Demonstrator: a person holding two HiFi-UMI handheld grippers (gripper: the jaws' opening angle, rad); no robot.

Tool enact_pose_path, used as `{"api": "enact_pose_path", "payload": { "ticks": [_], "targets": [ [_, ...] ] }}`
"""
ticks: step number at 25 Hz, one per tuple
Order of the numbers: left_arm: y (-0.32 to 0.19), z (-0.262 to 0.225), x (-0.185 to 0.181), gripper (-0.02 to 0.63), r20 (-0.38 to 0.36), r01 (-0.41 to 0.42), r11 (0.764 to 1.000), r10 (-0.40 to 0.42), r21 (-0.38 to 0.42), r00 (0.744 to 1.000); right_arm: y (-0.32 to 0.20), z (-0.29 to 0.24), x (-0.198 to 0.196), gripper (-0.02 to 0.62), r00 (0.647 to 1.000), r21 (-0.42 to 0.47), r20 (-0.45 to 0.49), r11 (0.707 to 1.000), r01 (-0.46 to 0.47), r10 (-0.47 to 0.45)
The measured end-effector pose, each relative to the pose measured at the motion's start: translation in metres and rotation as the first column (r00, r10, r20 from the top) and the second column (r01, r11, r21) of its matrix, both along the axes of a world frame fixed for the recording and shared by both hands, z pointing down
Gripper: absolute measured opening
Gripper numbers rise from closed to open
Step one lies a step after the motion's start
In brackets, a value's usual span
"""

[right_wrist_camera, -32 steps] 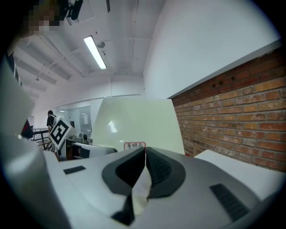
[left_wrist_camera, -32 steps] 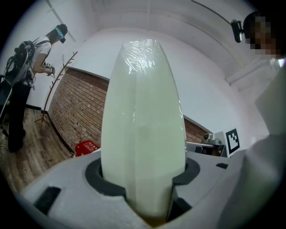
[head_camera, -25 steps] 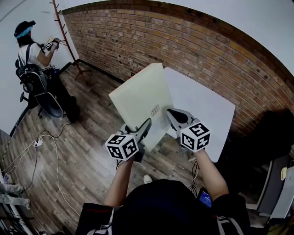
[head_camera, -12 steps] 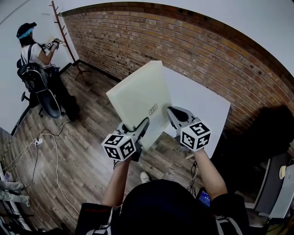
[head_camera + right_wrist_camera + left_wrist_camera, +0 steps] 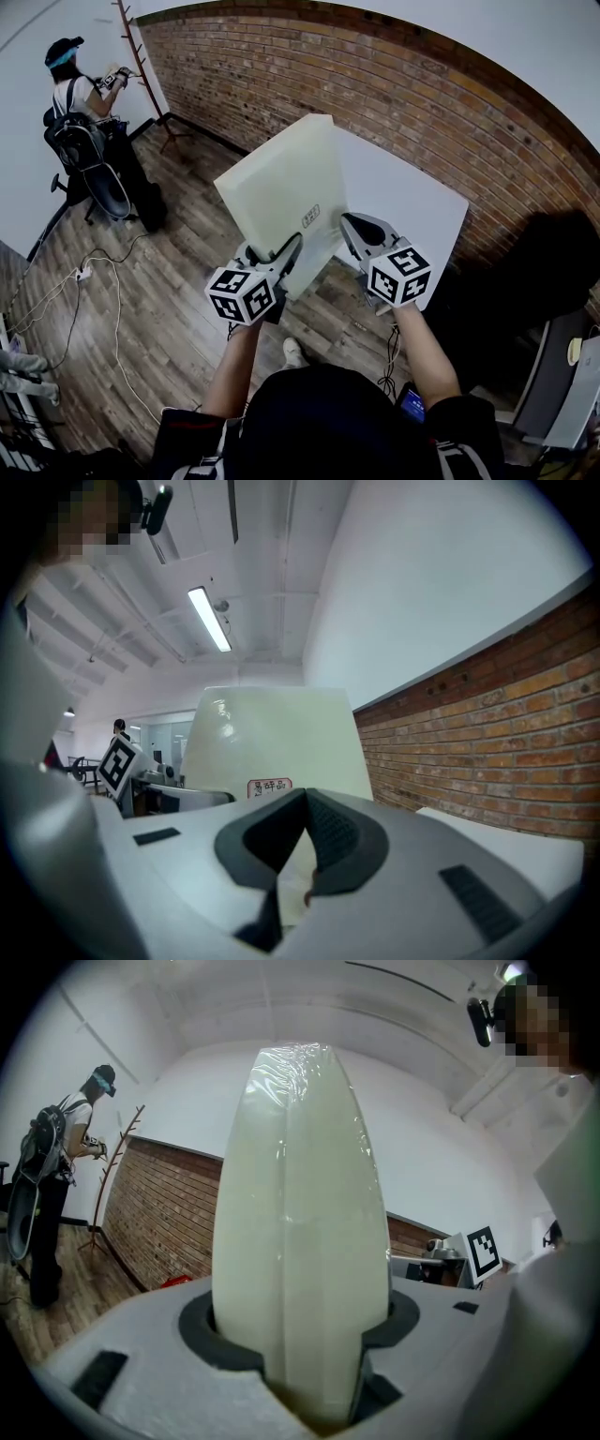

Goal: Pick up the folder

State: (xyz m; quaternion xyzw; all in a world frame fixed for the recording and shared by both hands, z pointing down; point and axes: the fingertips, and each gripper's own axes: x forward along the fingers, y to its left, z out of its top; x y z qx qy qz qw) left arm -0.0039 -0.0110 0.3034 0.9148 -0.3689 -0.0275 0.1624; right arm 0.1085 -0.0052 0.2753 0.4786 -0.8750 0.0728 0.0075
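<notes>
Your left gripper [image 5: 300,1335] had its fingers spread wide around the fat edge of the folder [image 5: 281,187], and they pressed on it. The folder was up in the air over the left side of the table [image 5: 412,216], standing on its edge. It looked lifted clear of the table.

That fat edge was round and shiny, so I think it could have slid out of those fingers if you had tipped it more. The folder was big and flat. If your two hands had moved apart or turned in different ways, it could have bent or flopped open.

Your right gripper [image 5: 302,855], a bit nearer the middle of the table, had its fingers closed tight on a thin bit of the folder's low edge. That was only a small bite. A quick swing could have pulled the edge free, and then the folder could have dropped onto the table or the floor beside it.

For writing, the cube [image 5: 246,293] on your left gripper had only black and white squares, no words. The folder had a small white label [image 5: 270,787] with a red frame and red signs. They were too small for me to read for sure. The cube [image 5: 400,275] on your right gripper showed squares too.
</notes>
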Motion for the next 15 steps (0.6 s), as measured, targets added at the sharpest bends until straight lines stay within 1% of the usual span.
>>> {"api": "enact_pose_path", "payload": {
  "ticks": [9, 15],
  "targets": [
    [0.043, -0.008, 0.014, 0.262, 0.001, -0.010, 1.000, 0.010, 0.016, 1.000, 0.046, -0.008, 0.011, 0.029, 1.000, 0.007, -0.014, 1.000, 0.001, -0.001],
    [0.064, -0.011, 0.011, 0.262, 0.016, -0.001, 0.999, 0.000, 0.046, 1.000, 0.064, -0.010, 0.009, 0.028, 1.000, 0.023, -0.009, 1.000, 0.002, -0.001]
  ]
}}
